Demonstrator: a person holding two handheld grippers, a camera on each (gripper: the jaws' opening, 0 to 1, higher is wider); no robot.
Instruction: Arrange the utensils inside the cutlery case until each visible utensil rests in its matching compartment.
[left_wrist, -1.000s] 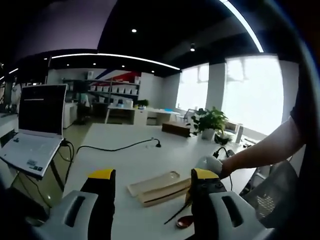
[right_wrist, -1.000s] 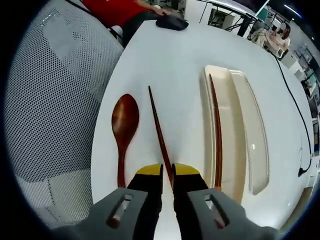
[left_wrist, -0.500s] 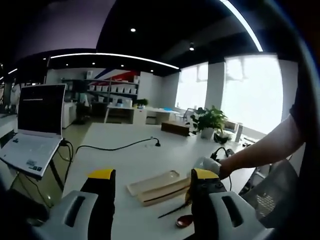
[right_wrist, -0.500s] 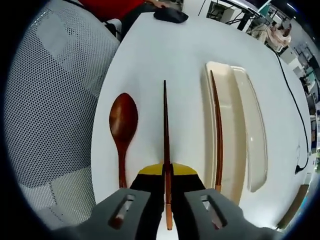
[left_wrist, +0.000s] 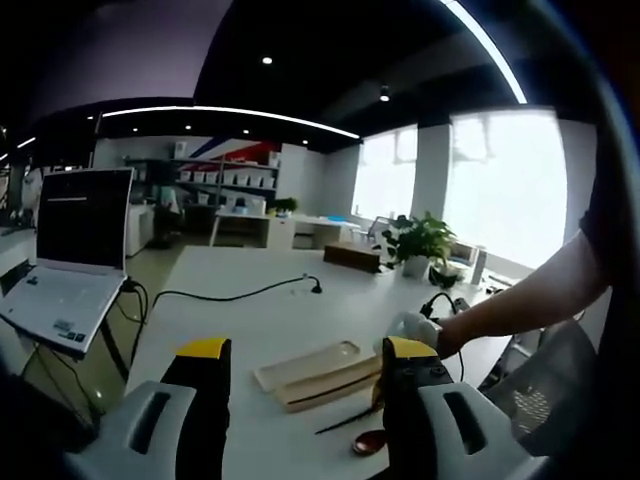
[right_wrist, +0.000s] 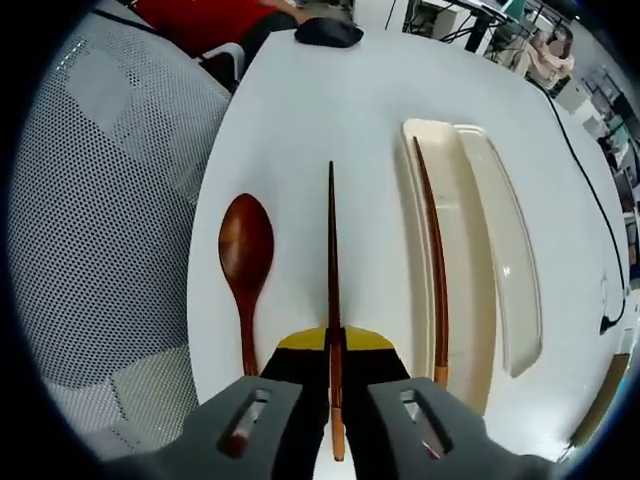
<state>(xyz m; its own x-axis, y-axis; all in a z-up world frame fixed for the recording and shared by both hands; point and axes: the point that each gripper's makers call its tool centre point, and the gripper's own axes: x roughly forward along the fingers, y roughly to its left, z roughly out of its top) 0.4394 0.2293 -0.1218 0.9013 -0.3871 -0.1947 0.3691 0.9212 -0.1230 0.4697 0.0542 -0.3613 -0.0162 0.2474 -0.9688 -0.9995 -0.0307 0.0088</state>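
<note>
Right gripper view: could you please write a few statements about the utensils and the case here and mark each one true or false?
1. The right gripper grips a slim dark wooden chopstick. True.
2. The brown wooden spoon lies inside the cream cutlery case. False: it lies on the white table, beside the held chopstick.
3. A second wooden chopstick rests in one compartment of the case. True.
4. The compartment farther from the spoon holds a fork. False: it looks empty.
5. The left gripper fingers stand apart, holding nothing. True.
</note>
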